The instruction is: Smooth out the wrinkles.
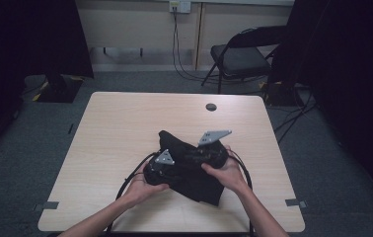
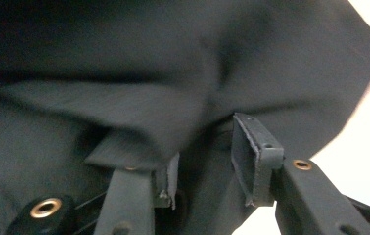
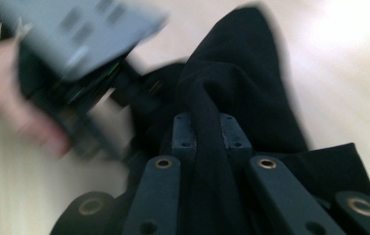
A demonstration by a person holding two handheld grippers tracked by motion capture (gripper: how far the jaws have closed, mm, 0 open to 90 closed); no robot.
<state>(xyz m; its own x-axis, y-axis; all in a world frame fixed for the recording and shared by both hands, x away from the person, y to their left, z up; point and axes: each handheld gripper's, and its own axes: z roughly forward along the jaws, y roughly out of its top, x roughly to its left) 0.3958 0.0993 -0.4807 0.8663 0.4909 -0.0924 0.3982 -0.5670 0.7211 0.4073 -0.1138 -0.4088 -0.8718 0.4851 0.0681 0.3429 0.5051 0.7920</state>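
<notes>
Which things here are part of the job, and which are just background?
In use:
- black cloth, on the table
- left gripper, jaws apart around a fold
- right gripper, jaws pinching a ridge of cloth

Background:
- folding chair
- wall socket and cables
- tape marks on the floor

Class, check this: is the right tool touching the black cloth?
Touching. In the right gripper view, the right tool has both jaws pressed against a fold of the black cloth.
</notes>
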